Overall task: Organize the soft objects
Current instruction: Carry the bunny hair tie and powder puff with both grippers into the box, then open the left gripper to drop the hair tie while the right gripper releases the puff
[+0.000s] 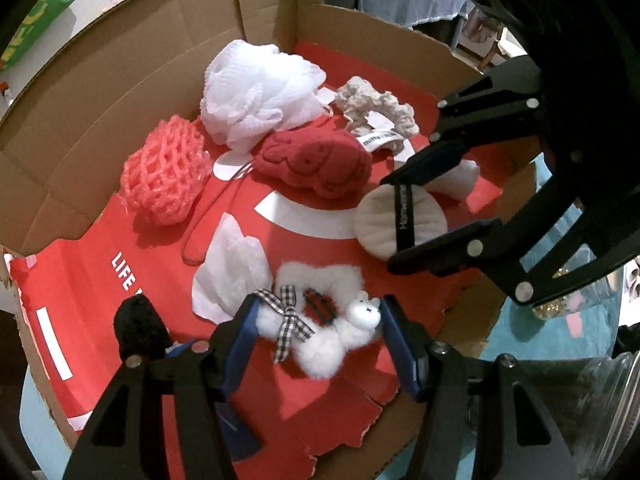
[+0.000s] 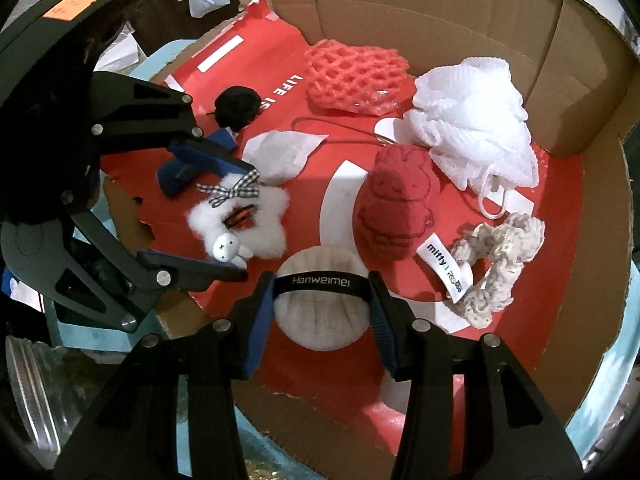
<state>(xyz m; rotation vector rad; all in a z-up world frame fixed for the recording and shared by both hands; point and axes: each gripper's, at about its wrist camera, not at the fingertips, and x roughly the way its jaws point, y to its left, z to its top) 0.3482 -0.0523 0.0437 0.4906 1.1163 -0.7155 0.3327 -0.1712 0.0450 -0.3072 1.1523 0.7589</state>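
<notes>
Fluffy white hair clip (image 1: 320, 316) and round beige puff (image 2: 320, 312), probably flat.

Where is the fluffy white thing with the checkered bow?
The fluffy white hair clip lies on the red cardboard between the left gripper's fingers, near the box's front edge, just left of the round puff.

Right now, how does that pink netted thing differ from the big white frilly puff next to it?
The pink foam net is an open lattice with holes right through; the white mesh puff is dense gathered ruffles. The net is coral pink and the smaller of the two; the puff is white and bulkier. The puff trails a white cord loop; I see none on the net. Both lie untouched on the red sheet near the cardboard walls.
</notes>
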